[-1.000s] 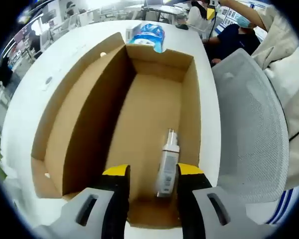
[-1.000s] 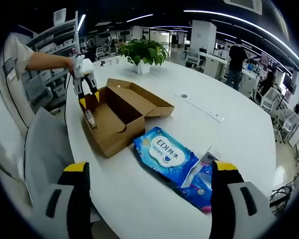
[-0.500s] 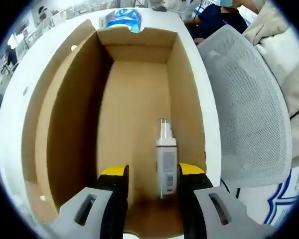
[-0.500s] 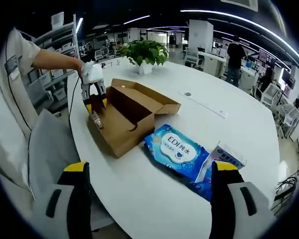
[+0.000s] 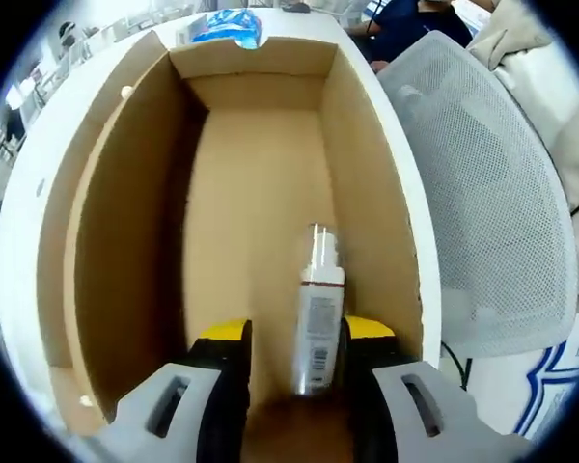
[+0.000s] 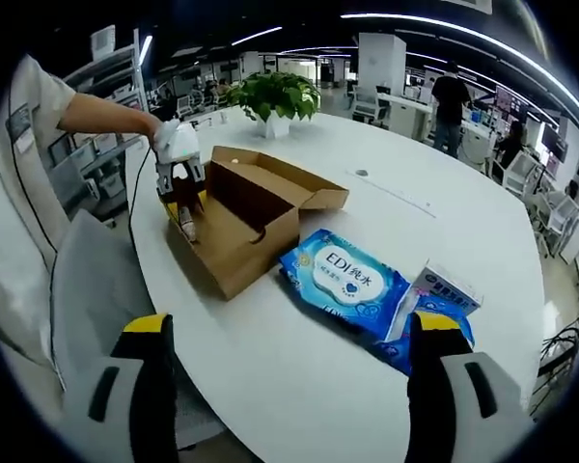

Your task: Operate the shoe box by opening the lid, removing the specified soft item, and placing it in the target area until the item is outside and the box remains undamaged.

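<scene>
An open brown cardboard shoe box lies on a white round table, its lid folded back. My left gripper reaches down into the box's near end and is shut on a small white spray bottle, nozzle pointing away. From the right gripper view, the left gripper and the spray bottle sit at the shoe box's left end. A blue wet-wipes pack lies on the table beside the box. My right gripper is open, holding nothing, well back from the box.
A small white carton rests on the wipes pack's right end. A potted plant and a power strip stand farther back on the table. A grey mesh chair is beside the box. People stand in the office behind.
The left gripper has gone lower and deeper into the box with the bottle, which has straightened. The right gripper view has shifted slightly; the wipes pack stays put.
</scene>
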Demonstrator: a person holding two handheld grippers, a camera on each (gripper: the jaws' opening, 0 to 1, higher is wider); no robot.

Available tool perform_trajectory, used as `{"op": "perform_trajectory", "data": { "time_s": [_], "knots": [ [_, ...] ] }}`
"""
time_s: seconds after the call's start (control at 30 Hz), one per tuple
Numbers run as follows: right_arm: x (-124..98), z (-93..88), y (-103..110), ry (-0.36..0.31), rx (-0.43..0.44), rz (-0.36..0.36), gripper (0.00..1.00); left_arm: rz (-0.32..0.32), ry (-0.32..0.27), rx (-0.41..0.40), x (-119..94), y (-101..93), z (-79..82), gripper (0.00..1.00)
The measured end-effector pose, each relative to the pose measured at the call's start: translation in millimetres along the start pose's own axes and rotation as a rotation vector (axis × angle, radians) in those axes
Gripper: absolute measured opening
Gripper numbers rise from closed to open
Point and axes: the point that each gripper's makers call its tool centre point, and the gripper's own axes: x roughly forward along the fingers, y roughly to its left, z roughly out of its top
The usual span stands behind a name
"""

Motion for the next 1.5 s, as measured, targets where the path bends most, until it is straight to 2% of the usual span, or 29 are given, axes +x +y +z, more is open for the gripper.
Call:
{"op": "perform_trajectory", "data": {
  "time_s": [0.37,0.7,0.93,1.13,1.5],
  "knots": [
    [-1.5,3.4,-0.5,-0.024,-0.009,-0.009,0.93,0.031,-0.019,0.018,10.0,-4.4,3.6,0.21],
    [-2.4,9.0,4.4,-0.065,-0.013,-0.005,0.91,0.104,-0.032,0.022,13.6,1.7,6.6,0.19],
    [-4.2,11.5,7.1,-0.088,-0.012,0.004,0.90,0.113,-0.034,0.016,12.5,0.8,7.0,0.17],
    [-5.1,12.0,9.3,-0.100,-0.015,0.012,0.86,0.128,-0.048,0.019,5.4,1.8,11.3,0.17],
    [-3.8,19.3,17.4,-0.138,-0.055,0.033,0.79,0.205,-0.127,0.043,-18.7,-1.8,31.9,0.17]
  ]
}}
